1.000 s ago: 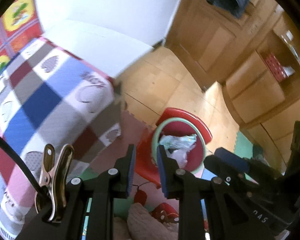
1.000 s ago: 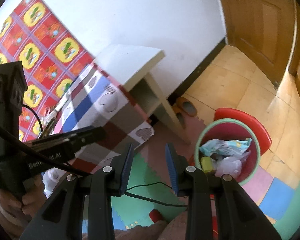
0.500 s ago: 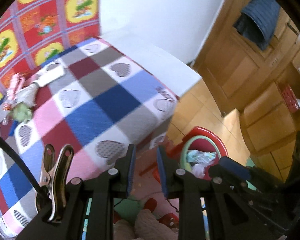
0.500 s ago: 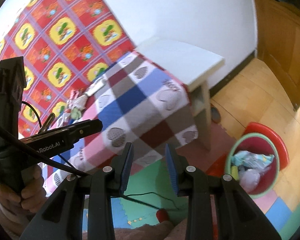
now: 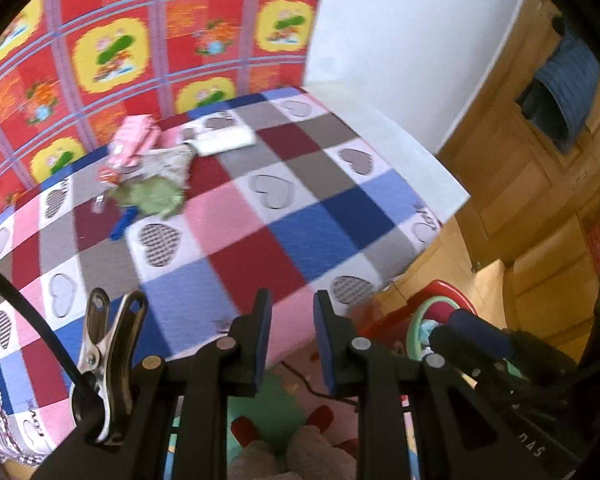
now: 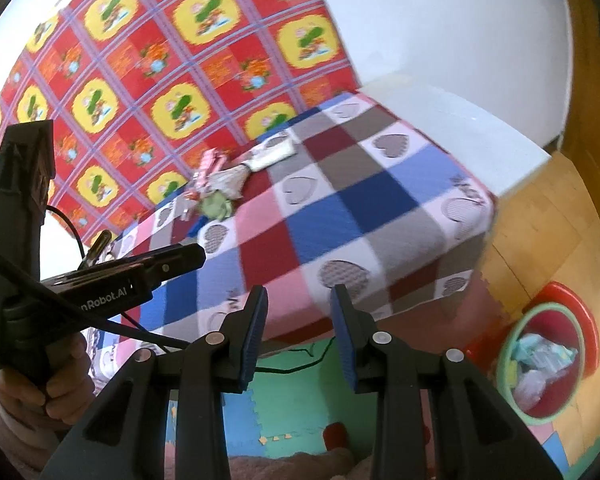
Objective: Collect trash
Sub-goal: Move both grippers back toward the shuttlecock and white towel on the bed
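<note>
Trash lies at the far side of the checked heart-pattern tablecloth (image 5: 260, 240): a crumpled green wrapper (image 5: 152, 196), a pink packet (image 5: 134, 142), a grey crumpled piece (image 5: 168, 160), a white flat packet (image 5: 224, 140) and a small blue strip (image 5: 120, 226). The same pile shows in the right wrist view, with the green wrapper (image 6: 216, 206) and pink packet (image 6: 210, 164). My left gripper (image 5: 290, 340) is open and empty near the table's front edge. My right gripper (image 6: 300, 332) is open and empty too. A red bin with a green rim (image 6: 548, 364) on the floor holds trash.
A red and yellow patterned wall covering (image 6: 160, 60) stands behind the table. A white table top (image 6: 460, 120) pokes out at the right. Wooden cupboards (image 5: 540, 200) line the right side. Coloured foam mats (image 6: 292, 412) cover the floor. A hand (image 6: 24, 396) holds the left gripper's handle.
Both views have swung up from the floor and bin toward the table; the trash pile at the far side has come into view. Both grippers stay open.
</note>
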